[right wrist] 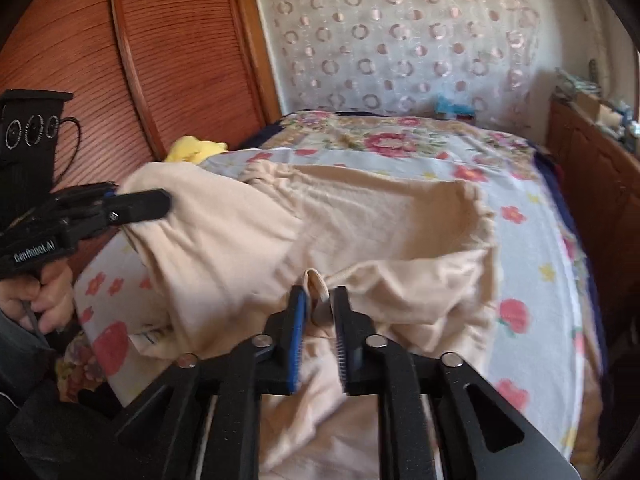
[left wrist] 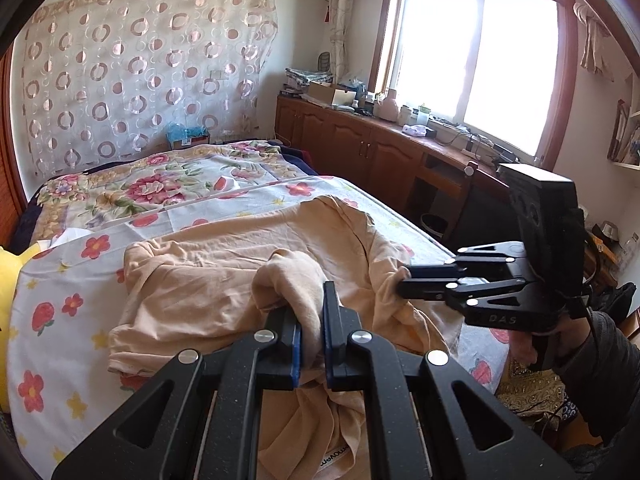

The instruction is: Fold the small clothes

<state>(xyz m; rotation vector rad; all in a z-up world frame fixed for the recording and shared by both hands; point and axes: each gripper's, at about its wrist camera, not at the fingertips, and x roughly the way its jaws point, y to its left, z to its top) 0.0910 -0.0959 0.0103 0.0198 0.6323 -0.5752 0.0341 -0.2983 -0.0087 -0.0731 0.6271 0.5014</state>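
Plainly spread across the flowered bed sheet [left wrist: 60,280]: one peach garment [left wrist: 200,280], rumpled, with its near edge hanging off the bed toward the cameras. Left tongs [left wrist: 311,320] clenched on a bunched fold of that garment, cloth squeezed between the blue pads. Right tongs [right wrist: 320,304] slightly parted, a small loop of the cloth's hem standing between the pads; whether pressed or loose, cannot tell. Seen from the left wrist view, right tongs' tips at the garment's right edge. Yellow plush toy [right wrist: 196,148] beside the wooden headboard [right wrist: 160,60].
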